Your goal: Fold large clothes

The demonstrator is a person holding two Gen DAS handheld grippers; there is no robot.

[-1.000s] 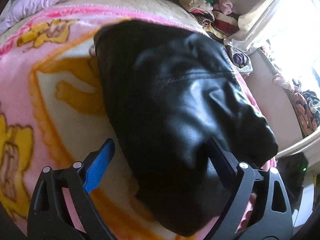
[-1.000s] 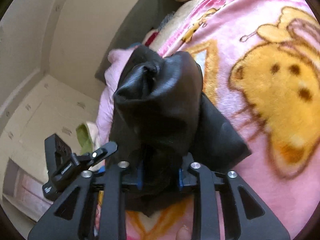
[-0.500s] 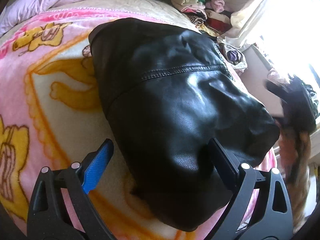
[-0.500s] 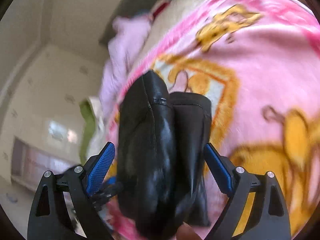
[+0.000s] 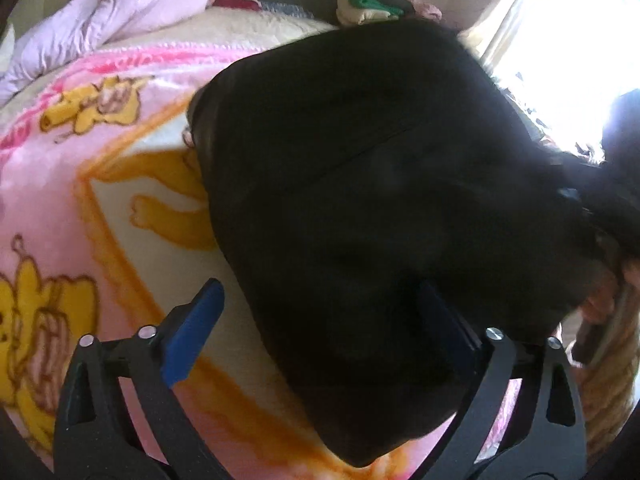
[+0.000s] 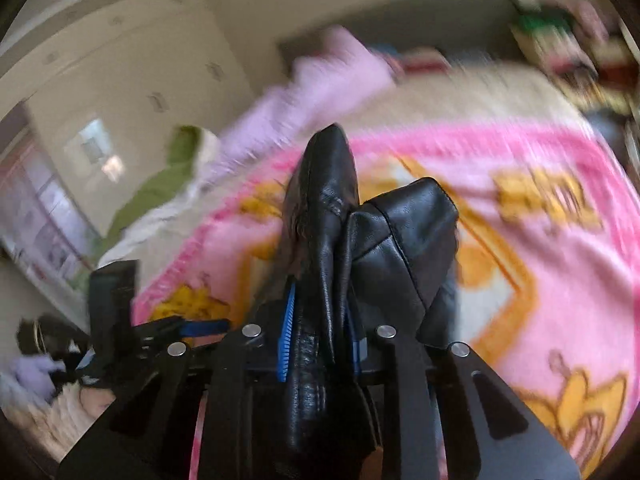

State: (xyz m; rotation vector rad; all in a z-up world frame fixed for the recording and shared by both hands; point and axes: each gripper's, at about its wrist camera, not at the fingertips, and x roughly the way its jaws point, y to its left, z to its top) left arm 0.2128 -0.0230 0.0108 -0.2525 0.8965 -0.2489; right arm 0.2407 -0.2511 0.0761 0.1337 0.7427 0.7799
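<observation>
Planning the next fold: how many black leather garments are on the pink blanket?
1: the black leather jacket, in the middle of the pink blanket. Others could hide beneath.

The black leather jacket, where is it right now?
The black leather jacket lies bunched on the pink cartoon blanket, filling the middle of the left wrist view. Its near edge is pinched between the closing right gripper.

You're handling a glossy, creased black jacket (image 6: pixel 332 216), probably leather; the pink blanket (image 5: pixel 120 184) under it looks fleecy and matt.
</observation>
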